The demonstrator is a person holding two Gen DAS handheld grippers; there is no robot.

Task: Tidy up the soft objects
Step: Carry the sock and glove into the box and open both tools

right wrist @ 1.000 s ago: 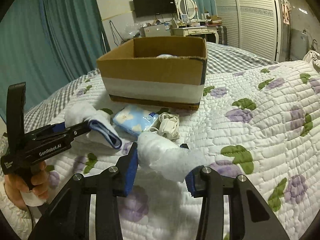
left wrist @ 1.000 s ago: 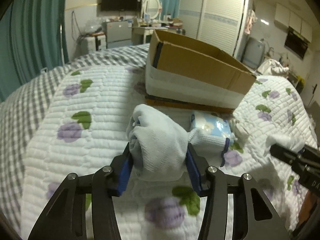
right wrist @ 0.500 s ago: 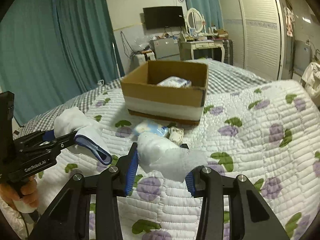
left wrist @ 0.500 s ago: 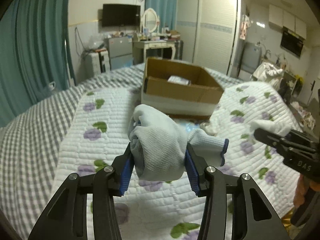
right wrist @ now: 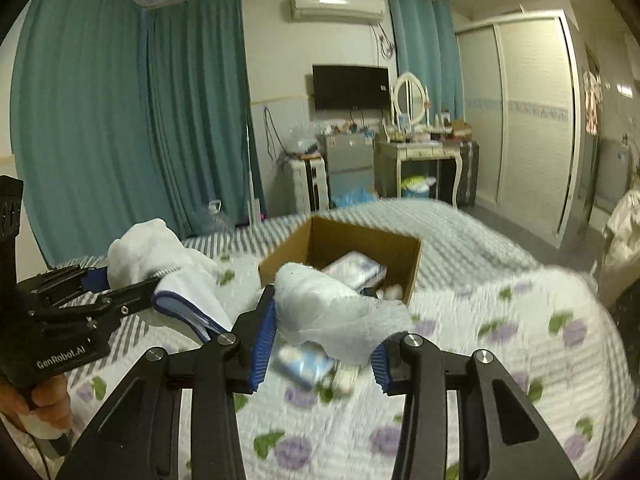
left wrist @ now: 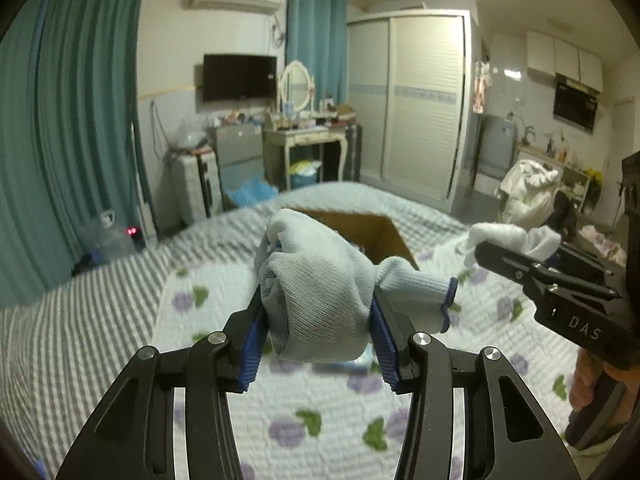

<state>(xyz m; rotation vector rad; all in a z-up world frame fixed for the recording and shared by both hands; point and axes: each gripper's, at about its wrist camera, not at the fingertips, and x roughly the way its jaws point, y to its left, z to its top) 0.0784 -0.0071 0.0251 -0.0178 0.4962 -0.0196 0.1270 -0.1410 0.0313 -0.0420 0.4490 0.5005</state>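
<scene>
My left gripper [left wrist: 318, 312] is shut on a bunched white knit glove with a blue cuff [left wrist: 320, 288], held high above the bed; it also shows in the right wrist view [right wrist: 160, 264]. My right gripper [right wrist: 324, 328] is shut on a white fluffy cloth [right wrist: 324, 300], seen in the left wrist view [left wrist: 508, 238] too. An open cardboard box [right wrist: 412, 276] sits on the quilt ahead and below, holding a white and blue packet [right wrist: 356, 268]. In the left wrist view the box [left wrist: 380, 232] is partly hidden behind the glove.
A blue packet [right wrist: 304, 360] and a small white item [right wrist: 344, 376] lie on the floral quilt [right wrist: 500, 360] below the right gripper. Beyond the bed stand teal curtains [right wrist: 120, 120], a dressing table [right wrist: 420, 152] and a wardrobe [right wrist: 532, 112].
Both grippers have risen well above the bed with their loads, so the box now appears lower and farther away. The grips have not changed.
</scene>
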